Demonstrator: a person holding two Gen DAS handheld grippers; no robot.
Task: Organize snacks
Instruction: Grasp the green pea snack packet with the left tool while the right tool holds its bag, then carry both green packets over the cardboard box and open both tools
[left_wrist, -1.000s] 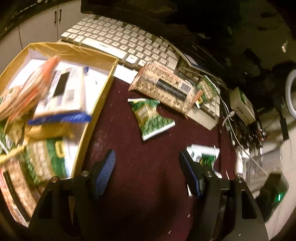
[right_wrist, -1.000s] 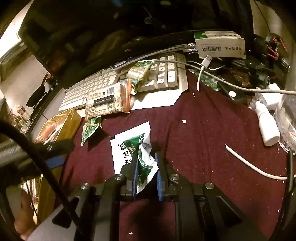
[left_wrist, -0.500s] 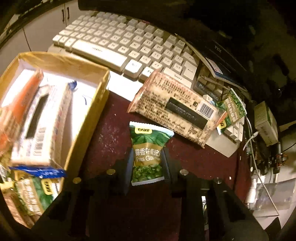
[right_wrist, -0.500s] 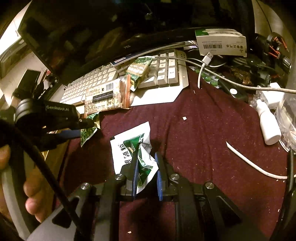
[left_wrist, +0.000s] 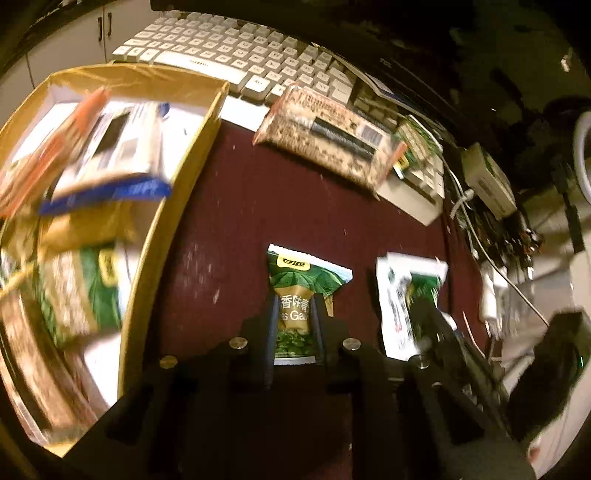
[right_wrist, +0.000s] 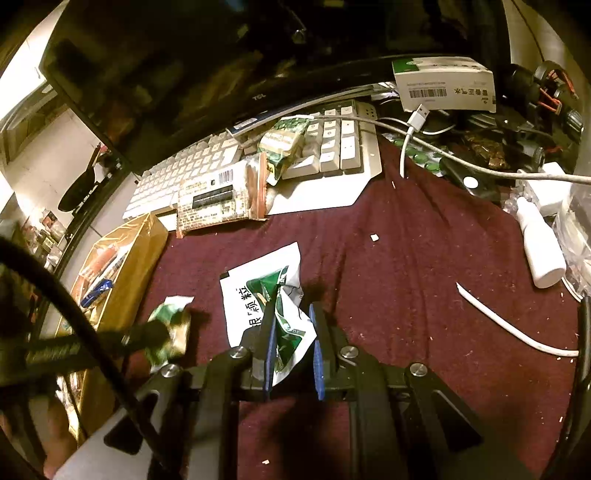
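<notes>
The green pea packet (left_wrist: 293, 317) sits between the pads of your left gripper (left_wrist: 293, 314), whose jaws are closing on it, just right of the yellow box (left_wrist: 173, 206). Further right of the box, your right gripper (right_wrist: 291, 343) is clamped on the white-green sachet (right_wrist: 266, 291)

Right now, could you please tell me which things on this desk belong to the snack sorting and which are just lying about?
Job:
green pea snack packet in the closing left claw
white-and-green sachet in the right claw
yellow cardboard box
long brown speckled snack pack

Lying about:
white keyboard
white plastic bottle
white cable
</notes>
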